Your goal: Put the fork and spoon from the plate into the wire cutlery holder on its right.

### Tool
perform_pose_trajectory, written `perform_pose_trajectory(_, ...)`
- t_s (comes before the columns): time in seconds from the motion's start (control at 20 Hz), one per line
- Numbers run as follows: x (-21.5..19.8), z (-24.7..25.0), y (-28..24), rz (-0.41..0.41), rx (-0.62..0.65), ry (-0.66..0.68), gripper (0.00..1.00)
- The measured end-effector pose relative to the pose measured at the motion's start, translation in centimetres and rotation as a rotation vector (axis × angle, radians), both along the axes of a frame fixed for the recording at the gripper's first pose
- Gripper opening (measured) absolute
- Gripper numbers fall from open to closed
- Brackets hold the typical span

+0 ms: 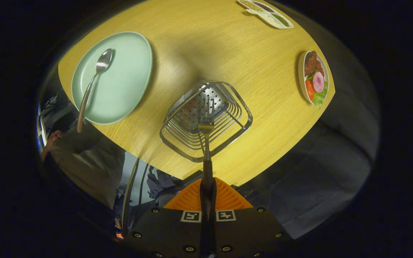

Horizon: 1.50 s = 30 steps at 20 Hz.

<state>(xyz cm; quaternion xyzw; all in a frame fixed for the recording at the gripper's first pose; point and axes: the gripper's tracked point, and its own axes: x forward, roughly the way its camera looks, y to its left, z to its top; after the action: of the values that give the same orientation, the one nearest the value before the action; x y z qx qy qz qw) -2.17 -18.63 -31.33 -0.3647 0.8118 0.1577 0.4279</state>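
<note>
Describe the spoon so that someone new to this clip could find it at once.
On the round wooden table, find the pale green plate beside the wire cutlery holder. The spoon lies across it, handle overhanging the rim, unlike the fork clamped in the gripper.

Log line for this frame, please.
gripper shut on fork | fork tines over holder | spoon on plate

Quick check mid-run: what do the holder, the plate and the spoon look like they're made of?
Wire cutlery holder: bare polished metal by its glint, thin wire sides and a perforated sheet base.
Plate: likely glazed ceramic, though melamine is possible; pale green with a soft even sheen.
Spoon: shiny metal bowl and neck; the brownish handle is duller, perhaps wood or plastic.
The gripper is shut on the fork, whose head looks metal too.
</note>
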Motion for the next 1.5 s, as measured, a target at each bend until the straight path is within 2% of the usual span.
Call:
perform_pose_trajectory(0.3,1.5,-0.8,0.7,-0.011,-0.033,0.027,0.03)
perform_pose_trajectory(0.35,1.3,-0.7,0.9,-0.030,-0.027,0.032,0.08)
perform_pose_trajectory(0.45,1.6,-0.4,1.2,-0.070,0.001,0.027,0.10)
perform_pose_trajectory(0.65,2.2,0.8,1.6,-0.148,0.055,-0.028,0.11)
perform_pose_trajectory(0.75,2.0,1.5,1.9,-0.208,0.096,-0.046,0.18)
perform_pose_trajectory(0.95,2.2,2.6,1.8,-0.308,0.154,-0.123,0.18)
perform_pose_trajectory(1.15,0.6,4.3,3.8,-0.391,0.252,-0.188,0.18)
perform_pose_trajectory(1.5,-4.8,5.8,9.4,-0.422,0.390,-0.230,0.18)
